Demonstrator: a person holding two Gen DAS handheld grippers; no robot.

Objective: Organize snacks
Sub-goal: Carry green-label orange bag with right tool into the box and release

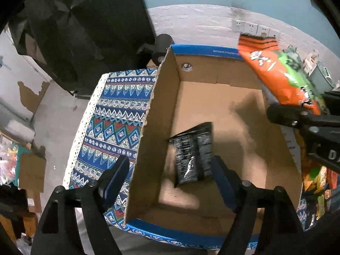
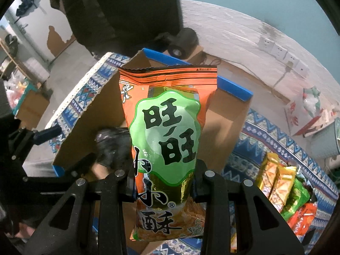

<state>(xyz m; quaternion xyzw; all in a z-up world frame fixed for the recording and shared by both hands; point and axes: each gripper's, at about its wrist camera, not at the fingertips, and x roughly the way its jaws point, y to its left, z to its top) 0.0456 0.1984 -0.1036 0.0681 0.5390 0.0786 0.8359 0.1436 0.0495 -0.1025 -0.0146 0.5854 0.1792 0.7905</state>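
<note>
Right gripper (image 2: 163, 182): clamped on the orange snack bag (image 2: 167, 140), above the cardboard box (image 1: 212, 110).
Left gripper (image 1: 170, 174): jaws apart, black packet (image 1: 193, 155) between them, probably just dropped.
Advice: lower the orange bag toward twelve o'clock, clear of the packet, before letting go.

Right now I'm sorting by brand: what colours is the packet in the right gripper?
Orange packet with a green panel, clearest in the right wrist view.

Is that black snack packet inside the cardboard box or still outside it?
Inside. The black packet lies on the floor of the cardboard box, with the box's walls around it.
</note>
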